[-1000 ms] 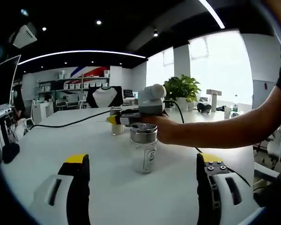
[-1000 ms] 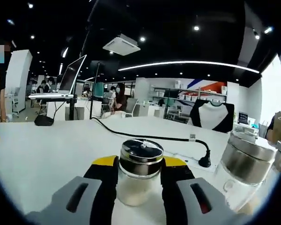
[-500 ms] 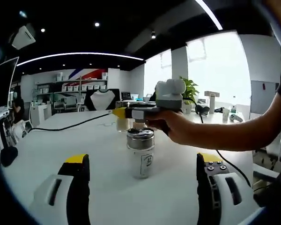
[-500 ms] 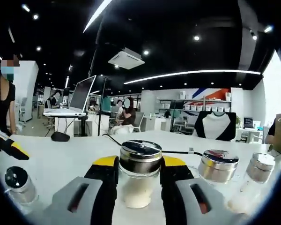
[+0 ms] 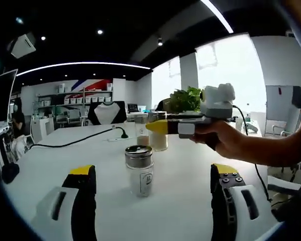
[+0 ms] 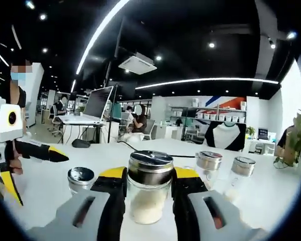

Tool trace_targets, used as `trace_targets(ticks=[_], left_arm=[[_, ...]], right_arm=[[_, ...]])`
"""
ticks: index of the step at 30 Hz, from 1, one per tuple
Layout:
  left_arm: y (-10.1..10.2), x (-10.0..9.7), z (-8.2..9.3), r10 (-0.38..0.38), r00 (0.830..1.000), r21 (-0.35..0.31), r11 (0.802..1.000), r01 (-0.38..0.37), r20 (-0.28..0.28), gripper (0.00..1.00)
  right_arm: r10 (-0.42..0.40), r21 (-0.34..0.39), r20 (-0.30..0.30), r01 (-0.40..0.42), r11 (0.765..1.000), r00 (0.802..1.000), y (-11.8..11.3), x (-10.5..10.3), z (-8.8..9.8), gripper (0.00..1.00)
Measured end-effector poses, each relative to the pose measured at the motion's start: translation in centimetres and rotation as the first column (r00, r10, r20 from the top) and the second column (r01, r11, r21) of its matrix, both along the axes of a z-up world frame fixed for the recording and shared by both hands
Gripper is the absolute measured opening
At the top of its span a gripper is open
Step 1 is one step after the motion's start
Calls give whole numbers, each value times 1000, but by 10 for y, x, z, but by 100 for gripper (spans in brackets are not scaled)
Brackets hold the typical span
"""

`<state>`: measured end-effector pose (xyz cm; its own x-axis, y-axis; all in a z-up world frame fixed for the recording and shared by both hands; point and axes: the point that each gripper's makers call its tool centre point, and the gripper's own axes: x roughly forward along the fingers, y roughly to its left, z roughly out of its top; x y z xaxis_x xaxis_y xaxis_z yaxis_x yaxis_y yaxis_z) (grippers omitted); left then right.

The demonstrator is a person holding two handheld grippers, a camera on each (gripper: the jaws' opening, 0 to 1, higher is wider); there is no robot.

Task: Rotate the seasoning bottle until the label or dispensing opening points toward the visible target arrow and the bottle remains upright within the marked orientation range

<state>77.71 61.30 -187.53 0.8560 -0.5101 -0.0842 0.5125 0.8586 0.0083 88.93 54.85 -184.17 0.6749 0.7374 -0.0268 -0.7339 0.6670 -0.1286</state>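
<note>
White table (image 5: 50,165) fills the left gripper view, where the left gripper (image 5: 153,193) gapes wide, with a jar (image 5: 139,170) standing upright ahead of it. Right gripper view: the right gripper (image 6: 149,191) squeezes the seasoning bottle (image 6: 149,188), three more jars nearby.

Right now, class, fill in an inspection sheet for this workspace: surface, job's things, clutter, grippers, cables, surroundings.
Surface: white table, no arrow or mark seen on it.
Job's things: held bottle with metal cap, upright, pale powder inside; lifted off the table in the left gripper view.
Clutter: labelled bottle standing alone; two more bottles behind; low jar to the left of the held one.
Grippers: right gripper shut on the held bottle; left gripper open, holding nothing.
Cables: black cable across the table.
Surroundings: office with shelves, potted plant, laptop on a stand, seated people.
</note>
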Motion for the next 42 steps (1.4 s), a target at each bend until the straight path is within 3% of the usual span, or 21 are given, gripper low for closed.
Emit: trace_targets(ticks=[10,14,18,28,32,38,42], left_arm=[[-4,-13,-16,-16,999,31,999,17,-30,99],[-9,-19,-21,-41,999,87,995,43,-25,86],[-20,-23,-16,-82,996,27,996,82,-21,86],[-47,-34,-15,-174,985,46,984,174,-8,83],[-51,-38,-16,-185,983,49,982,184,-4,82],[-51,-43,-11,-192,981,-1,981,192,1,78],[-60,-50,-8,-240,971,-4,971,240,3,71]], right_arm=[[0,35,-46,1,999,999,-18,-38,-5,32],[19,59,-39,-17,998,999,-18,-65,-5,32],[44,45,-27,-43,998,999,-13,-89,-5,32],[77,53,6,-77,996,997,-12,-134,7,32],[88,64,12,-88,994,996,-12,-145,10,32],[109,41,3,-109,993,994,-9,-158,5,32],[126,26,10,-126,992,992,-6,-167,7,32]])
